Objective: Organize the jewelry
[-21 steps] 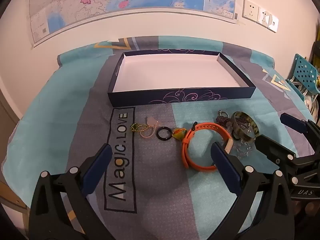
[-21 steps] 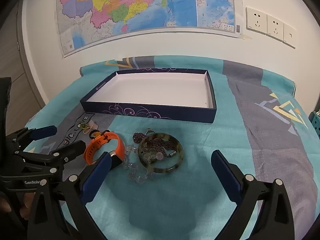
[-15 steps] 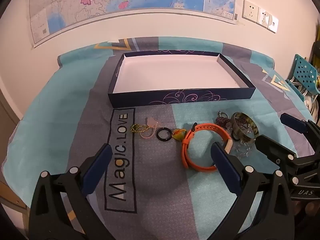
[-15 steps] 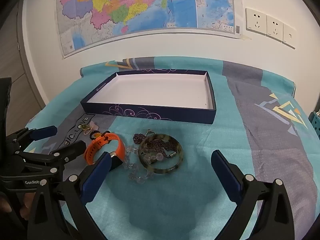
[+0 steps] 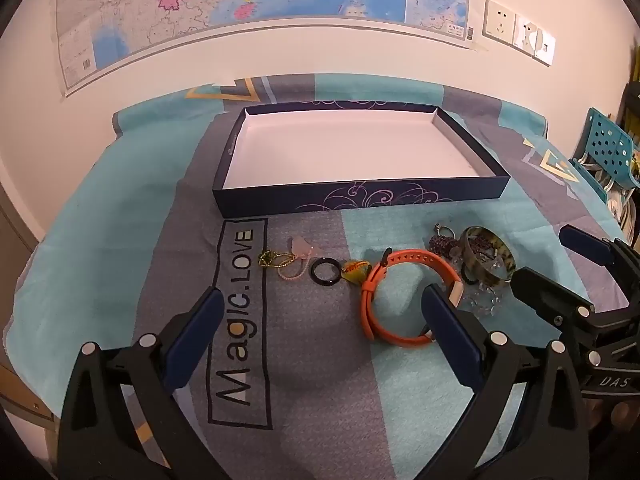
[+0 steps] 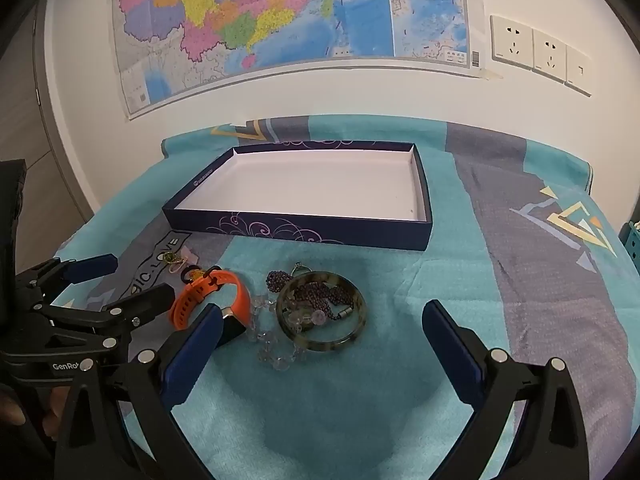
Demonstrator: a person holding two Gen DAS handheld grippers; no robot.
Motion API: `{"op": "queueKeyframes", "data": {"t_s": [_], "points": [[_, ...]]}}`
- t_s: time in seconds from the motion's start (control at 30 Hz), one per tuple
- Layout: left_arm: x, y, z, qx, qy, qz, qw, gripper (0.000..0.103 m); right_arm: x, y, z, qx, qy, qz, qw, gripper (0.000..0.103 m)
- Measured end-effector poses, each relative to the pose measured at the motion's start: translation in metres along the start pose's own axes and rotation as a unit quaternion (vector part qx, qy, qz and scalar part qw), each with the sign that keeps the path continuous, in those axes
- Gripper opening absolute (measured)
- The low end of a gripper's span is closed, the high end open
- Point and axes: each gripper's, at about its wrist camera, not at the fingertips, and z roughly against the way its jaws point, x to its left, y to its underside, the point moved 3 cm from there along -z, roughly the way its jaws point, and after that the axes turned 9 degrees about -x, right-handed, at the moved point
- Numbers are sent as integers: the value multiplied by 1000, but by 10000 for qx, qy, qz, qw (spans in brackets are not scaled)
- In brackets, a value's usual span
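Observation:
A shallow dark blue box (image 5: 360, 200) with a white, empty inside (image 6: 304, 184) stands on the cloth. In front of it lies a row of jewelry: a gold-green charm (image 5: 269, 258), a pink cord piece (image 5: 298, 248), a black ring (image 5: 326, 272), an orange strap band (image 5: 400, 292) (image 6: 208, 292), a tortoiseshell bangle (image 6: 322, 312) (image 5: 486, 258) with a dark bead chain (image 6: 316, 292) and clear beads (image 6: 272, 344). My left gripper (image 5: 320, 320) is open, hovering before the ring and band. My right gripper (image 6: 320, 336) is open, hovering near the bangle.
A teal and grey cloth (image 6: 540, 280) printed "Magic.LOVE" (image 5: 240, 320) covers the table. A wall with a map (image 6: 280, 20) and sockets (image 6: 536, 52) rises behind. A teal perforated chair (image 5: 604, 152) stands at the right.
The right gripper's view has shifted slightly, the box and jewelry sitting a little lower in frame. The left gripper and the objects hold still.

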Motion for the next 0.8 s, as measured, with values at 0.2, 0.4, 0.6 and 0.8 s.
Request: {"op": "queueKeyframes", "data": {"t_s": [0.2,0.4,0.6,0.8], "points": [[-2,0,-1,1,4,-31,10000,97,1,-1,2,-31,-30,10,10000,96],[-2,-1,-1,3,18,-37,10000,97,2,-2,3,-44,-28,19,10000,96],[-2,-1,-1,-8,13,-32,10000,97,2,-2,3,-45,-30,16,10000,96],[-3,0,-1,-13,14,-30,10000,97,2,-2,3,-38,-37,15,10000,96]]}}
